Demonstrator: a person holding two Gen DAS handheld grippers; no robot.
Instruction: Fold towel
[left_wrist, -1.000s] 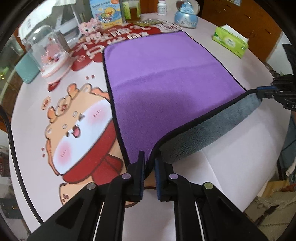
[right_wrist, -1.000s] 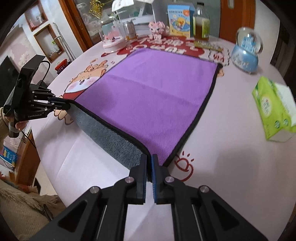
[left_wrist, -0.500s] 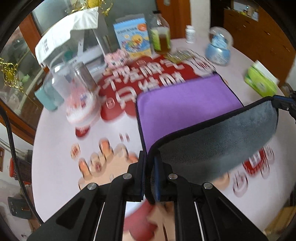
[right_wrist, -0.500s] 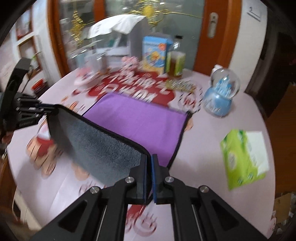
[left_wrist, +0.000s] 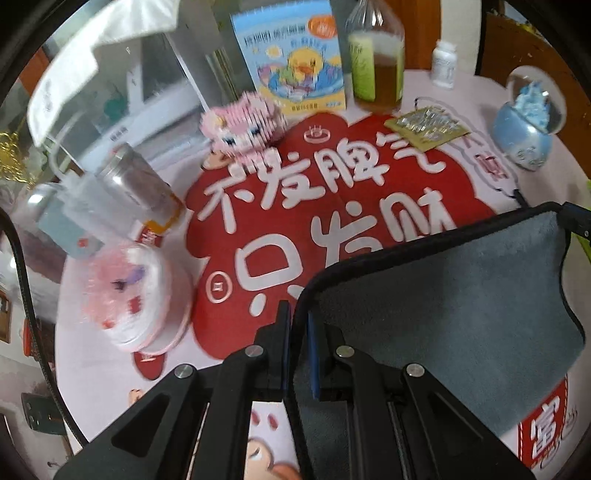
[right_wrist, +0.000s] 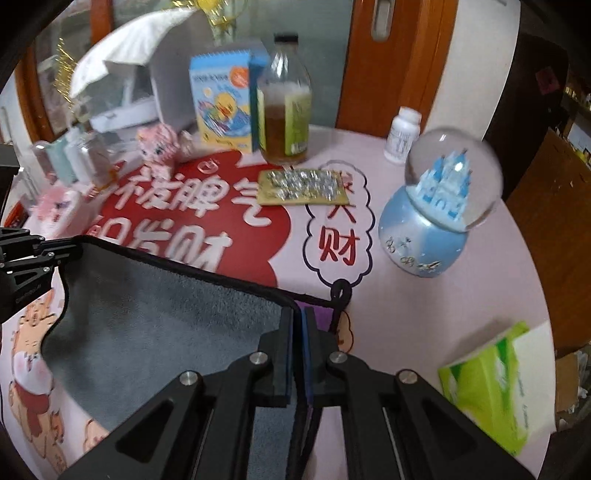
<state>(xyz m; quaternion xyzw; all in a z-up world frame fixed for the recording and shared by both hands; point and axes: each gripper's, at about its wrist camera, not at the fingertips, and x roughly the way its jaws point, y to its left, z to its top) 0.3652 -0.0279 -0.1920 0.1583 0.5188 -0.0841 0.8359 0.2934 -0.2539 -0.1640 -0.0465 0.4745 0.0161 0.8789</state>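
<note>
The towel (left_wrist: 443, 295) is purple on one side and grey on the other, with a black hem. Its grey side faces me, stretched between both grippers above the table. My left gripper (left_wrist: 297, 350) is shut on one near corner. My right gripper (right_wrist: 298, 354) is shut on the other corner and shows at the right edge of the left wrist view (left_wrist: 576, 218). In the right wrist view the grey side (right_wrist: 159, 332) spreads left toward the left gripper (right_wrist: 55, 253). A sliver of purple (right_wrist: 321, 314) and the far corner loop (right_wrist: 341, 291) show beyond the right fingers.
The round table has a red printed cloth (left_wrist: 332, 206). At its far side stand a picture box (left_wrist: 291, 62), a bottle (left_wrist: 376, 62), a pink toy (left_wrist: 240, 125), a snow globe (right_wrist: 439, 206), a white pill bottle (right_wrist: 400, 134), jars (left_wrist: 136, 188) and a pink dome (left_wrist: 129, 295). A green tissue pack (right_wrist: 498, 380) lies right.
Both grippers have carried the near edge up and forward toward the far edge. The purple top side, open a second ago, is now almost wholly covered by the grey underside.
</note>
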